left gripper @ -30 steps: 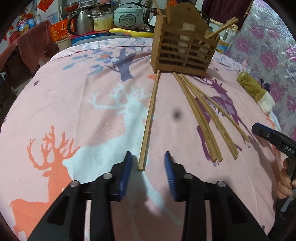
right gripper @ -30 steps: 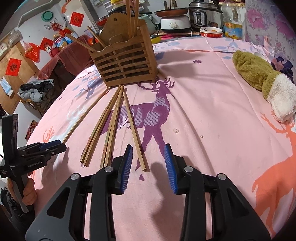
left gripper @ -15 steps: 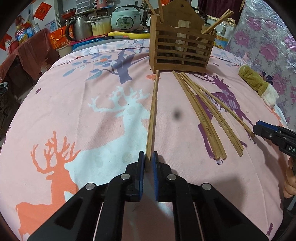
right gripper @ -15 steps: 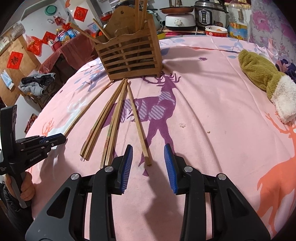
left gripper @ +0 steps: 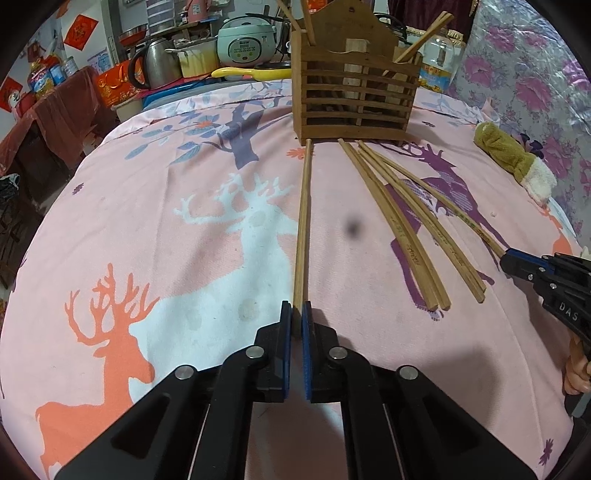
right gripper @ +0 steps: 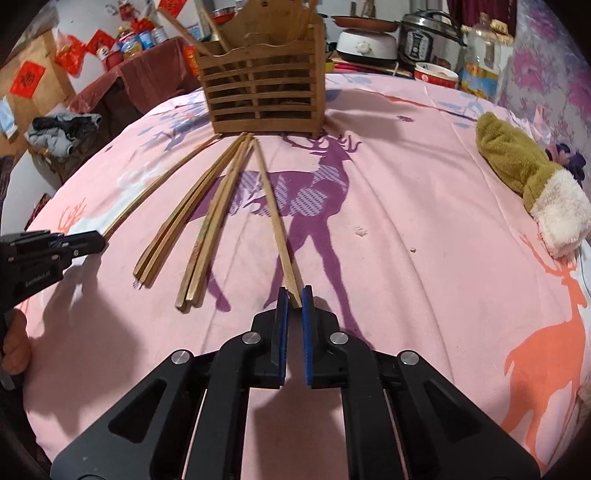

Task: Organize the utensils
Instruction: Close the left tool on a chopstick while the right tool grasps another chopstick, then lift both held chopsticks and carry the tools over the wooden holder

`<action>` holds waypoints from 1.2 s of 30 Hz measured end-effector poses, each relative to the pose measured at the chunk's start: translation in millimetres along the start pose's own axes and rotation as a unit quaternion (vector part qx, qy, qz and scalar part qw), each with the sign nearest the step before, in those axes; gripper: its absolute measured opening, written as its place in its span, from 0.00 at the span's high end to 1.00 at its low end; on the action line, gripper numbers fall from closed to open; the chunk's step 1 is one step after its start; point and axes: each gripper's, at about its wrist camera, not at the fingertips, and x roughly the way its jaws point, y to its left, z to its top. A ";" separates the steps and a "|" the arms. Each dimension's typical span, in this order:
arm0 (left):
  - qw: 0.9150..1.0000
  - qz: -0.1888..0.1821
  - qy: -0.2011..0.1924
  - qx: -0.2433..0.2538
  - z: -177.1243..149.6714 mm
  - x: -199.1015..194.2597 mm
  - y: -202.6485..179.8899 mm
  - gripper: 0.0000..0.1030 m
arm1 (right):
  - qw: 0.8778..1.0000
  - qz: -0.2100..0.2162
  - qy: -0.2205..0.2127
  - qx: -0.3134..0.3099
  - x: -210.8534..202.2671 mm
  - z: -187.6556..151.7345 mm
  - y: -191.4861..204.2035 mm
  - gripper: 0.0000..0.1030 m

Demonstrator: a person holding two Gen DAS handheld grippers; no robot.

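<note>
A slatted wooden utensil holder stands at the far side of the pink deer-print cloth, with a few chopsticks standing in it. Several wooden chopsticks lie fanned out in front of it. My left gripper is shut on the near end of a single chopstick lying apart on the left. My right gripper is shut on the near end of the rightmost chopstick. Each gripper also shows in the other's view, the right one and the left one.
A green and white plush mitt lies on the cloth to the right. Behind the table stand a rice cooker, a kettle, a pressure cooker, bowls and an oil bottle. A cloth-covered stand is at the left.
Both grippers moved forward and closed. The left one closed first on the single chopstick's end; the right one, open half a second ago, is now shut on the rightmost chopstick's end.
</note>
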 end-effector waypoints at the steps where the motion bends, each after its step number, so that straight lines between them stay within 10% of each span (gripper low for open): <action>1: 1.000 -0.001 -0.001 0.000 0.0 -0.4 -0.7 0.95 | 1.000 -0.001 -0.001 -0.001 -0.6 0.0 0.7 0.93; 20: 0.989 0.001 -0.147 -0.025 3.1 -65.8 -0.3 0.95 | 0.993 0.005 -0.120 0.011 -49.1 8.0 0.9 0.93; 36: 0.985 -0.050 -0.155 -0.055 31.8 -96.1 8.6 0.95 | 0.983 0.030 -0.178 0.037 -83.6 20.0 -4.8 0.94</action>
